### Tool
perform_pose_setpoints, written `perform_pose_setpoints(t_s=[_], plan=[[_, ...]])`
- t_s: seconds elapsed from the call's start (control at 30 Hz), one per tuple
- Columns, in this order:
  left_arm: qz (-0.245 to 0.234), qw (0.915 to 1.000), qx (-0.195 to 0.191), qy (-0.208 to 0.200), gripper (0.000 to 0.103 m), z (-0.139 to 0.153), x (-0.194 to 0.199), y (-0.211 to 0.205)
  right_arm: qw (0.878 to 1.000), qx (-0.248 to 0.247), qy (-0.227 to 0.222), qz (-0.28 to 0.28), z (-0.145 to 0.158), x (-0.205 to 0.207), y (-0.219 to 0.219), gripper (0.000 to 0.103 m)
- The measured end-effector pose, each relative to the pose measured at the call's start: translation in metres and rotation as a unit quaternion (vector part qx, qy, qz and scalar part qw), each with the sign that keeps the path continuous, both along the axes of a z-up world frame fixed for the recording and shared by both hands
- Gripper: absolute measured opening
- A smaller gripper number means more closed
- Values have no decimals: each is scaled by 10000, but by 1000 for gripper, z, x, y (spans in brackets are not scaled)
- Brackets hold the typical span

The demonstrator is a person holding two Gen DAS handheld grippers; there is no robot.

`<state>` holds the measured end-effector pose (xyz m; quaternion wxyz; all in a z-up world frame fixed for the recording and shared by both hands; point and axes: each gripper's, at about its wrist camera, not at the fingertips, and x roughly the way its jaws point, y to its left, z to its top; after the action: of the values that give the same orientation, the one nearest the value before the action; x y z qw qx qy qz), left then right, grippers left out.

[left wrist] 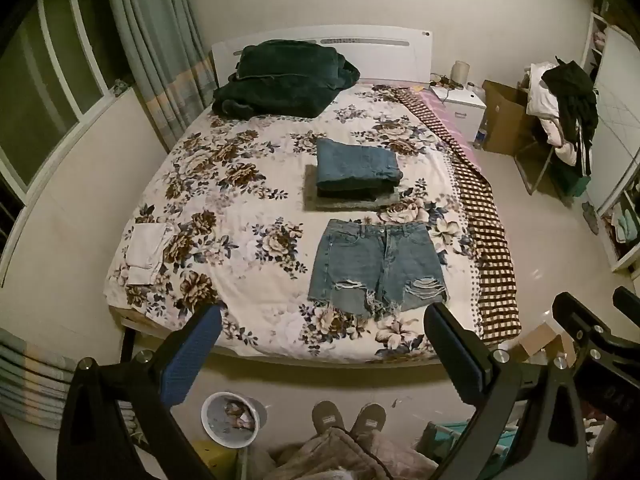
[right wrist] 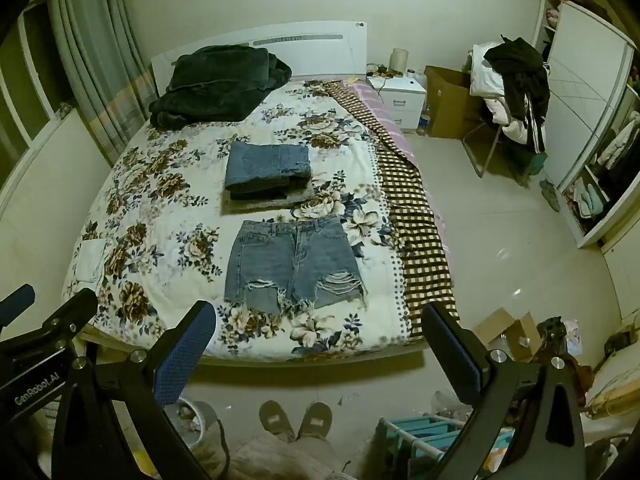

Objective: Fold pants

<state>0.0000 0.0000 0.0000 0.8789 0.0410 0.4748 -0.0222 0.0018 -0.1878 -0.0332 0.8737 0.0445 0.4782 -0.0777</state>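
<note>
While denim shorts lay flat on bed, folded jeans at 12 o'clock, left gripper and right gripper gaped wide, empty.

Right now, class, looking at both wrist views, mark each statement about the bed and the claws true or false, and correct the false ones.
1. The denim shorts lie spread flat on the bed. True.
2. The left claw grips the shorts. False: it is open, short of the bed.
3. A folded jeans stack sits beyond the shorts' waistband. True.
4. The right claw is shut. False: it is open and empty.
5. The dark blanket lies at the foot of the bed. False: it lies by the headboard.
</note>
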Motion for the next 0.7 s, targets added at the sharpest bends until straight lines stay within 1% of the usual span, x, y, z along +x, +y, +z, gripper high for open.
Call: perform_pose_setpoints(t_s=[0.07, 0.7], plan=[[10, 10000, 60, -23, 103, 0, 0, 0, 10000, -25, 10, -1, 0, 0, 1, 103], [6, 10000, 66, 49, 103, -1, -2, 1, 10000, -30, 72, 8, -2, 6, 2, 103]])
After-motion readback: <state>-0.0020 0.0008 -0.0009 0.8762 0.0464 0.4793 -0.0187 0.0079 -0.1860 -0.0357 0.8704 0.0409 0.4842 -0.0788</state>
